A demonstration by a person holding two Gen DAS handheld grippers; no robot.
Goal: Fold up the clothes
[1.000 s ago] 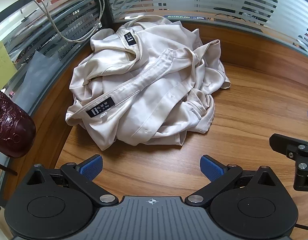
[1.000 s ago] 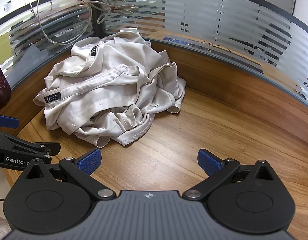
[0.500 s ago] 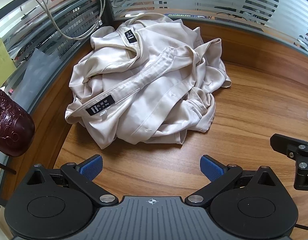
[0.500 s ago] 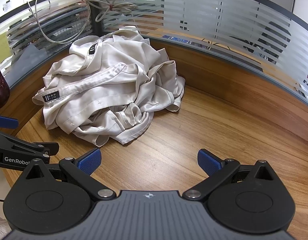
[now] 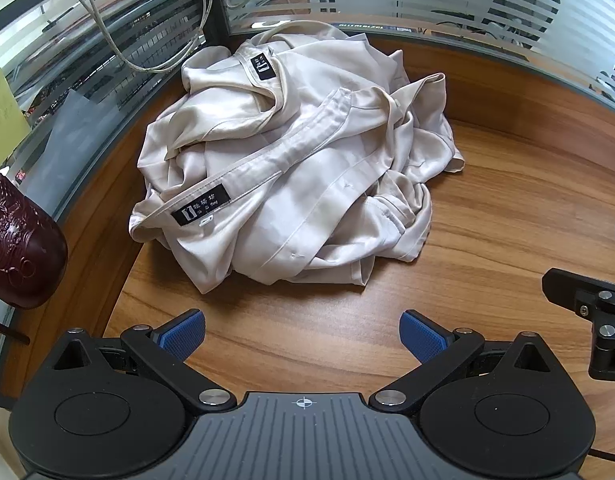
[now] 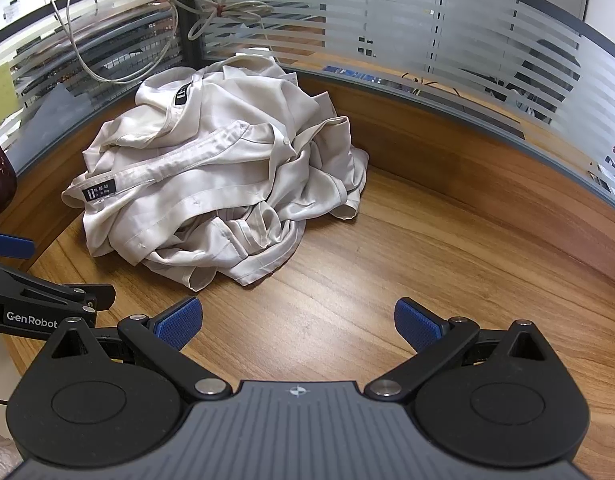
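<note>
Both grippers nearer the crumpled shirt (image 5: 299,168) than before, jaws apart.

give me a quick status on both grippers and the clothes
Left gripper open, empty, short of the pile. Right gripper open, empty. Cream clothes crumpled in a heap on the desk, unfolded. Nothing between jaws and pile.

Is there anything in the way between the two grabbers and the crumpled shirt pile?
No, nothing visible is in the way. Only bare wooden desk top lies between the open left gripper, the open right gripper and the crumpled cream satin clothes. The dark red carved pot sits off to the left side.
</note>
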